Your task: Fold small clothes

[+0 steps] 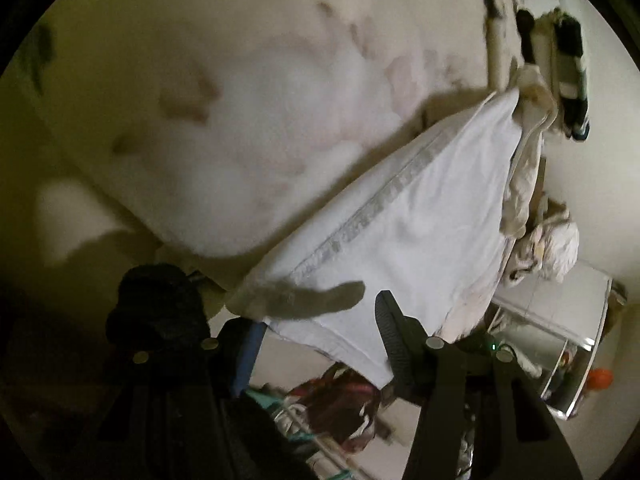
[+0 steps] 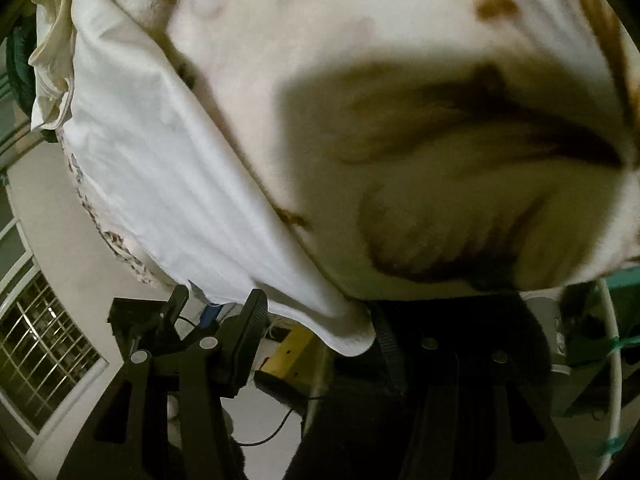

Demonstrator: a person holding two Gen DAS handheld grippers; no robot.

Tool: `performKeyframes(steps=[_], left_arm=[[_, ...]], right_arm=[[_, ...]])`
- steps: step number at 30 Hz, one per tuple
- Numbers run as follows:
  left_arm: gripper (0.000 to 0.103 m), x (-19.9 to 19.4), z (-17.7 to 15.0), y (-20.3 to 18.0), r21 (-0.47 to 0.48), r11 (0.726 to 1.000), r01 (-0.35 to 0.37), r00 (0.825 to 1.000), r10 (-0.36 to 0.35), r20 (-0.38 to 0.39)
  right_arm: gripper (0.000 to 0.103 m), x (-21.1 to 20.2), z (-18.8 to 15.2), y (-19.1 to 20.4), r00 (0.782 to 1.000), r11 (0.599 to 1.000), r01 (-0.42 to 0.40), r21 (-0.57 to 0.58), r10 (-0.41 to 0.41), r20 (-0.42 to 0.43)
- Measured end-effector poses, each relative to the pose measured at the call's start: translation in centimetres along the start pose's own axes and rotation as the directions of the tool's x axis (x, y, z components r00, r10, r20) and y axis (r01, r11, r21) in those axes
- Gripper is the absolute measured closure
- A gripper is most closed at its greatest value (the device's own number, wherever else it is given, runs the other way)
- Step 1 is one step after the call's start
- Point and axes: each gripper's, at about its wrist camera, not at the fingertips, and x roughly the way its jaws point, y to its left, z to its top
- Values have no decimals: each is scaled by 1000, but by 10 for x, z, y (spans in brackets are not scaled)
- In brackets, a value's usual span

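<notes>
No legible writing. White garment lies at the bed edge, overhanging. Left gripper spread wide, corner between fingers, not pinched. Right gripper likewise spread around the hem.

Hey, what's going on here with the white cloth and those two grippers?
A person with a handheld gripper in each hand is working on a white garment spread along the edge of a fluffy patterned blanket. Both grippers are at its near edge: the left gripper and the right gripper each have their fingers apart with the cloth's hem lying between them. Neither looks clamped shut, so the fold seems to be about to start or just released. A heap of other clothes lies beyond.
</notes>
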Motion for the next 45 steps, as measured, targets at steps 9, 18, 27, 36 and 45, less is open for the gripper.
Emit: performKeyframes(steps=[9, 18, 27, 36, 45], left_arm=[[98, -31, -19, -31, 60, 998, -23, 997, 19, 74], [98, -76, -3, -129, 185, 982, 31, 984, -62, 167], [98, -56, 83, -255, 396, 908, 137, 964, -214, 159], [82, 5, 197, -302, 418, 908, 17, 990, -74, 120], [45, -44, 124, -212, 294, 955, -22, 994, -11, 109]], right_arm=[[98, -13, -21, 26, 999, 995, 27, -92, -25, 24], [99, -69, -43, 70, 993, 980, -83, -182, 97, 70], [99, -162, 9, 146, 934, 946, -211, -245, 269, 235], [99, -200, 111, 187, 876, 948, -268, -169, 313, 367], [44, -188, 141, 174, 903, 972, -204, -116, 232, 362]])
